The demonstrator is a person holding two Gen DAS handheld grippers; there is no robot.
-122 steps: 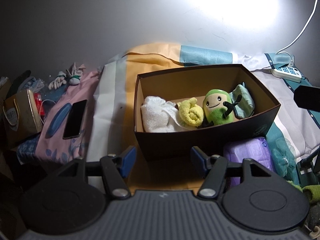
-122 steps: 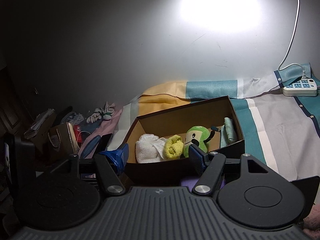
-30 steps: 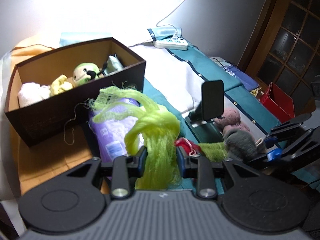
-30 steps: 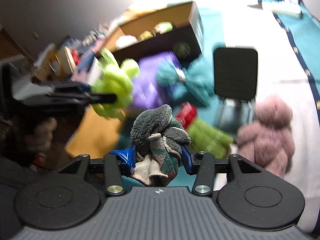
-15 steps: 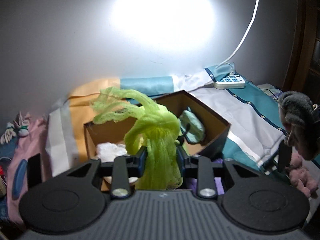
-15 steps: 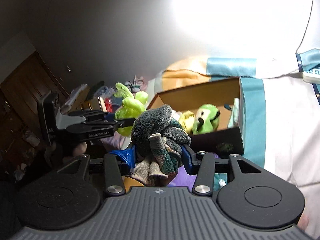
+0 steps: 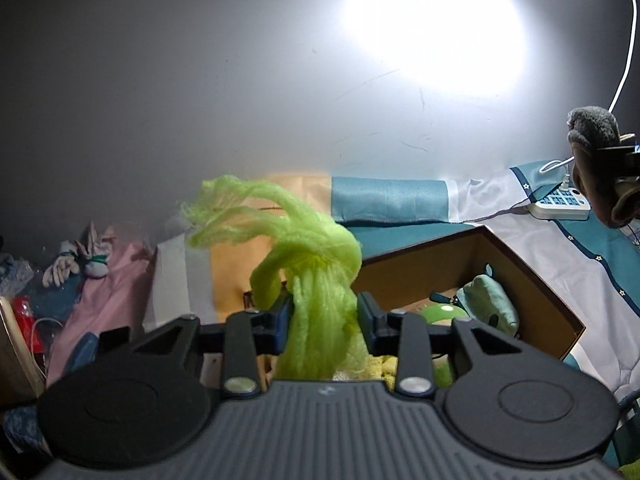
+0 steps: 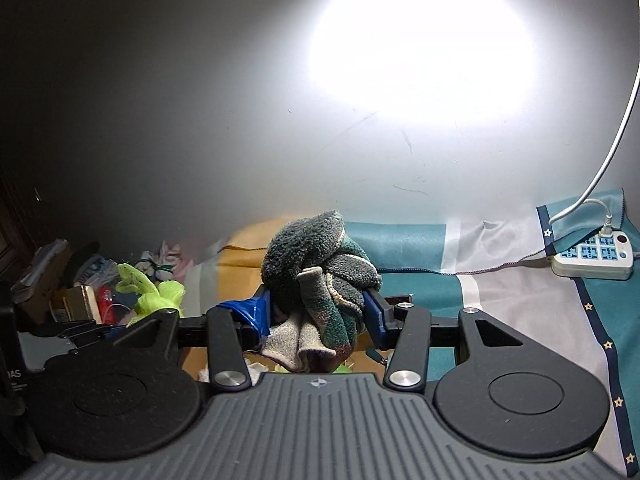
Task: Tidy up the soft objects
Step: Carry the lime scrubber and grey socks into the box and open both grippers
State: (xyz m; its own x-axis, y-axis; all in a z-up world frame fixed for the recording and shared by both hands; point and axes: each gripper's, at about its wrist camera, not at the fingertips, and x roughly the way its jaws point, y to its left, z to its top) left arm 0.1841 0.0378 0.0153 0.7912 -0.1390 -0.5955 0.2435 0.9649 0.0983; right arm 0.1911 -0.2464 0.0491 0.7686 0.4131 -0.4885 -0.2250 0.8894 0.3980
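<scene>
A bright green mesh bundle [image 7: 316,256] hangs between the fingers of my left gripper [image 7: 325,312]. Its jaws are opening, but the pads still touch the mesh. Below and to the right lies the open brown box [image 7: 532,292], holding a green plush toy [image 7: 444,314] and a teal soft item [image 7: 490,300]. My right gripper [image 8: 316,308] is shut on a rolled grey-green fleece cloth [image 8: 312,256], held above the box's near side. The green mesh [image 8: 156,292] shows at the left of the right wrist view. The fleece cloth [image 7: 592,128] appears at the right edge of the left wrist view.
A white power strip [image 8: 592,254] with a white cable lies on the striped bedsheet [image 8: 520,304] at the right. Clutter crowds the left: a small white doll [image 7: 76,264], pink fabric [image 7: 108,292] and a red item [image 7: 22,312]. A lit wall stands behind.
Both grippers have lifted their loads from the pile beside the box and swung toward the box and wall. The left jaws stand slightly wider around the mesh.
</scene>
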